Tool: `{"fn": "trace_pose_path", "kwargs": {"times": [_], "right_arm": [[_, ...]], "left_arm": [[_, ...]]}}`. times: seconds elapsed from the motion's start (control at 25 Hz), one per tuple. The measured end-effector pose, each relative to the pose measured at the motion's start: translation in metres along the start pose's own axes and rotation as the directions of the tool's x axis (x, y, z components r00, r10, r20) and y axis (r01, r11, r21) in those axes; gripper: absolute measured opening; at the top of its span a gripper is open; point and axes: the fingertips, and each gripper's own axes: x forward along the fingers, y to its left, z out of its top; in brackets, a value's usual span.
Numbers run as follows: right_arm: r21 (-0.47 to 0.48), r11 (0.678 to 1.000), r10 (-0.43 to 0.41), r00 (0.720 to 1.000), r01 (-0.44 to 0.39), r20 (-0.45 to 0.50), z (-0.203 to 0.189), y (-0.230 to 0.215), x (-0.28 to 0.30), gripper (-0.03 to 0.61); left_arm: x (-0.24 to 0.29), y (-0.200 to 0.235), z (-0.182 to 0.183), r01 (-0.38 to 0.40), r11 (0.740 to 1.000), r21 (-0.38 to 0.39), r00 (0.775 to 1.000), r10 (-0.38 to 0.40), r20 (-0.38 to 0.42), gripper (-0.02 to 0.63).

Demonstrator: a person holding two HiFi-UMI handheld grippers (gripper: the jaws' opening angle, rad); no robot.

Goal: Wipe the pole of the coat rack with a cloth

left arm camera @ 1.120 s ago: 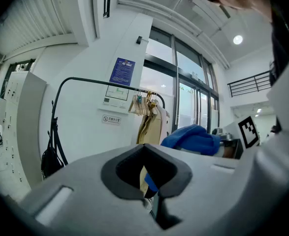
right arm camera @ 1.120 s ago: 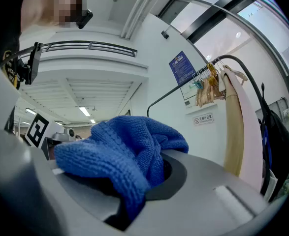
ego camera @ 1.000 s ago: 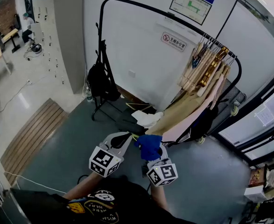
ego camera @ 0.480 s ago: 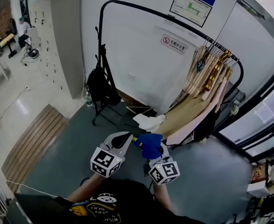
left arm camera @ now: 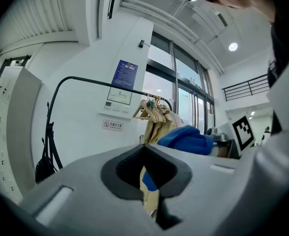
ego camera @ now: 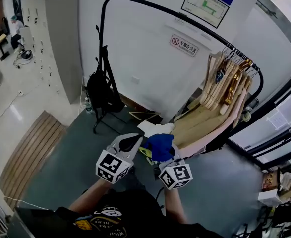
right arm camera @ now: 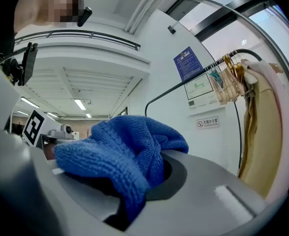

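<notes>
Head view has both my tools low in front of me, well short of the rack. The right tongs [ego camera: 164, 155] are clamped on the blue cloth [ego camera: 159, 146], which bunches up over the jaws. The left tongs [ego camera: 129, 143] are pressed together with nothing in them. The black pole [ego camera: 101, 38] rises at the far left, then bends over and runs right to the hangers [ego camera: 225, 81] and coats [ego camera: 204, 123]. A dark bag [ego camera: 98, 90] hangs against the upright.

My worry is the grip. Only a fold of cloth seems to sit in the jaws, with most of it loose on top. Dragging it hard along the pole could pull it free. At the upright the bag could catch the cloth. At the right end the hangers crowd the pole, so a sweep there may snag or knock one off. With my left tongs idle, nothing steadies the rack if I push.
</notes>
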Motion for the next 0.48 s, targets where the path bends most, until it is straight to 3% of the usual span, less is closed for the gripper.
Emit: {"fn": "trace_pose_path", "kwargs": {"times": [0.12, 0.28, 0.48], "right_arm": [[-0.013, 1.0, 0.014, 1.0, -0.013, 0.021, 0.009, -0.027, 0.042, 0.023], [-0.051, 0.998, -0.033, 0.999, 0.034, 0.017, 0.028, -0.086, 0.105, 0.023], [-0.014, 0.997, -0.08, 0.993, 0.081, 0.082, 0.071, -0.148, 0.173, 0.023]], "left_arm": [[0.03, 0.029, 0.01, -0.011, 1.0, 0.004, 1.0, 0.011, 0.018, 0.002], [0.088, 0.065, 0.04, -0.013, 0.998, 0.067, 0.999, 0.01, 0.048, 0.002], [0.155, 0.105, 0.058, -0.033, 0.996, 0.082, 0.998, 0.028, 0.058, 0.002]]}}
